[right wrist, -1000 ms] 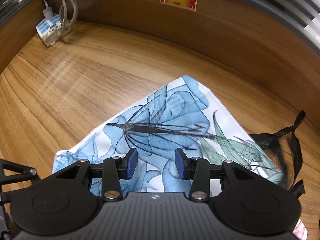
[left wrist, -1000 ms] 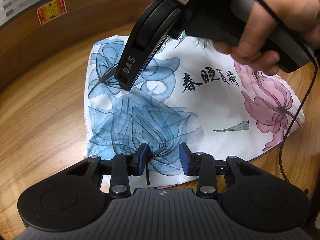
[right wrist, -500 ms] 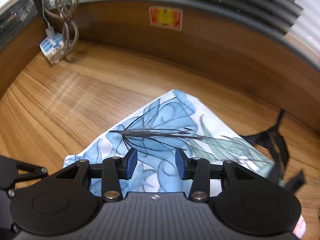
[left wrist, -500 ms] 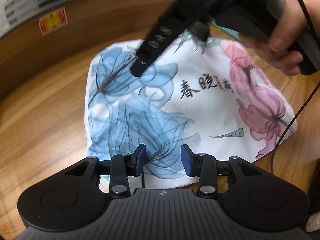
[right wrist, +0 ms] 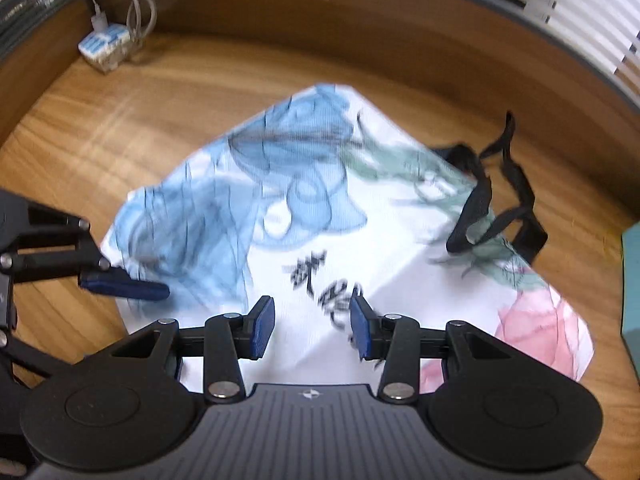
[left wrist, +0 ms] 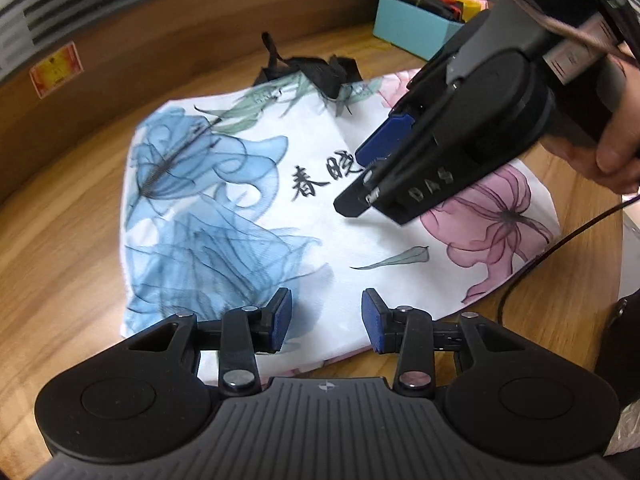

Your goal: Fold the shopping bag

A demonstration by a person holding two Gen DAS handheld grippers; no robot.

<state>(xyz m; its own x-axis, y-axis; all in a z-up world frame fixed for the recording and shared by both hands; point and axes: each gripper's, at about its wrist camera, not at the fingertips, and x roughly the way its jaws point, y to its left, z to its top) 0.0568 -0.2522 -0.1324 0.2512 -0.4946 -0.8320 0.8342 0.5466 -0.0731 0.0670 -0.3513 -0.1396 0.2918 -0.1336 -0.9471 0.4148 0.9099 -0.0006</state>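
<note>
White floral shopping bag (left wrist: pixel 320 208) lies flat on the tabletop (left wrist: pixel 60 240), black handles (left wrist: pixel 316 68) pointing toward the far wall; both tools, left tool (left wrist: pixel 326 322) and right tool (right wrist: pixel 312 322), hover apart, empty.

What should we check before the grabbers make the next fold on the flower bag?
1. Left gripper empty and open: ok, nothing between its blue pads.
2. Right gripper empty and open: ok, only the bag's print shows through the gap.
3. Shopping bag lying flat on the wooden table: mostly ok, with a crease near the middle.
4. Black handles tucked in: not ok, they stick out loose past the bag's far edge.
5. Space around the bag: ok, the blue box sits beyond the handles.
6. Whether the bag is already folded once: cannot tell.
</note>
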